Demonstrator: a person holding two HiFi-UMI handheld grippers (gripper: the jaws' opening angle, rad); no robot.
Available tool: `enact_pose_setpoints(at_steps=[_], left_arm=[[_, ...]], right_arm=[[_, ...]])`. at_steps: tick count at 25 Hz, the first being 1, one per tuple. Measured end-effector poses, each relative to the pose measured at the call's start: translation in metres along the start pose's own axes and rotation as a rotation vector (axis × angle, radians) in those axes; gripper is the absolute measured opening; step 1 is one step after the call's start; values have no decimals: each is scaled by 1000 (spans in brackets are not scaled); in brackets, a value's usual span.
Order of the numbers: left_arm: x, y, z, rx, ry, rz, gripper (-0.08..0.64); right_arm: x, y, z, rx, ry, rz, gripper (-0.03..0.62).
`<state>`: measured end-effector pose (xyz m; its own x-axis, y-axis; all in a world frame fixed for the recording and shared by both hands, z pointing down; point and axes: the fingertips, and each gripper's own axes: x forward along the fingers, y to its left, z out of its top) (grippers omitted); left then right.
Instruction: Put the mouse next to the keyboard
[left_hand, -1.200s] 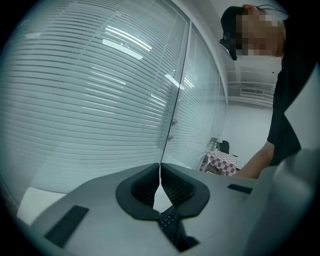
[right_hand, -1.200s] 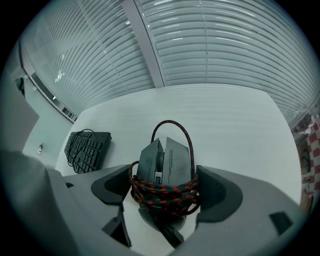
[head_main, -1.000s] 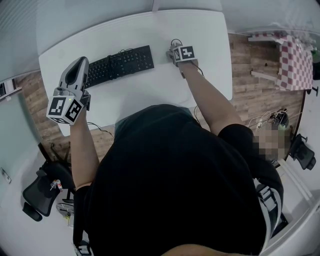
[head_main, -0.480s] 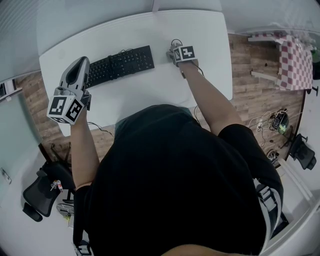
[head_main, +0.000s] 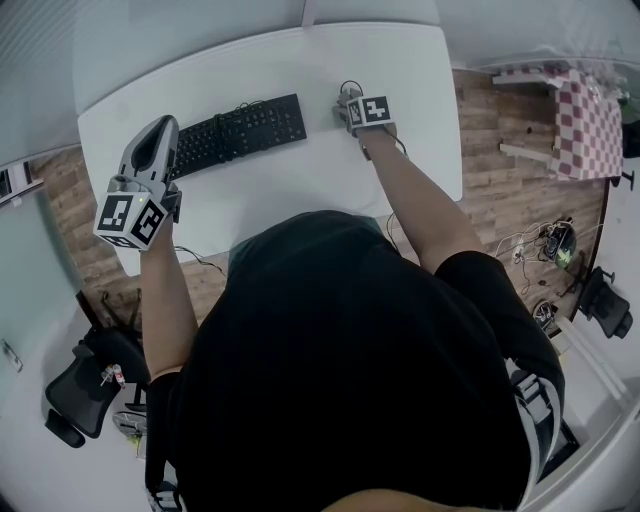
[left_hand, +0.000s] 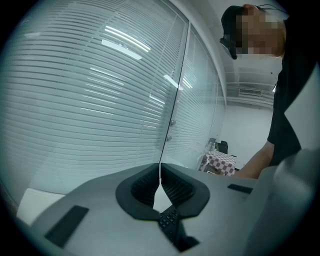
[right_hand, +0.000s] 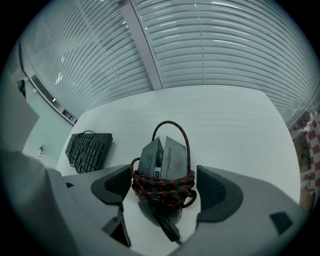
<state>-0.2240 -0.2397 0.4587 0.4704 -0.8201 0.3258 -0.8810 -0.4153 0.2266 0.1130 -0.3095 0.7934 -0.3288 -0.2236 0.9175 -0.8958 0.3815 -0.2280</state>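
- While the mouse (right_hand: 164, 159), wrapped in its own red-and-black cable, lies on the white table (head_main: 400, 60), the right gripper (head_main: 348, 98) stands around it with jaws wide, apparently not pressing.
- The mouse's long axis runs along the jaws, nose away.
- The keyboard (head_main: 240, 128) lies to its left, a little apart.
- The left gripper (left_hand: 160, 186) hovers closed and empty, farther off.
- I count one mouse, one keyboard, two grippers.

The person wears a black short-sleeved shirt (head_main: 350, 370). Grey left tongs (head_main: 158, 128) and right tongs (head_main: 347, 97) each carry a white, black-marked cube (head_main: 130, 218).
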Motion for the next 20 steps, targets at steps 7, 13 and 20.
enact_pose_setpoints(at_steps=[7, 13, 20], left_arm=[[0, -3, 2, 6, -3, -13, 25], [-8, -7, 4, 15, -12, -20, 25], [-18, -19, 5, 23, -21, -39, 25]], right_arm=[[-9, -2, 0, -2, -10, -7, 387], [-26, 0, 0, -4, -45, -12, 387], [-52, 5, -4, -3, -68, -12, 387]])
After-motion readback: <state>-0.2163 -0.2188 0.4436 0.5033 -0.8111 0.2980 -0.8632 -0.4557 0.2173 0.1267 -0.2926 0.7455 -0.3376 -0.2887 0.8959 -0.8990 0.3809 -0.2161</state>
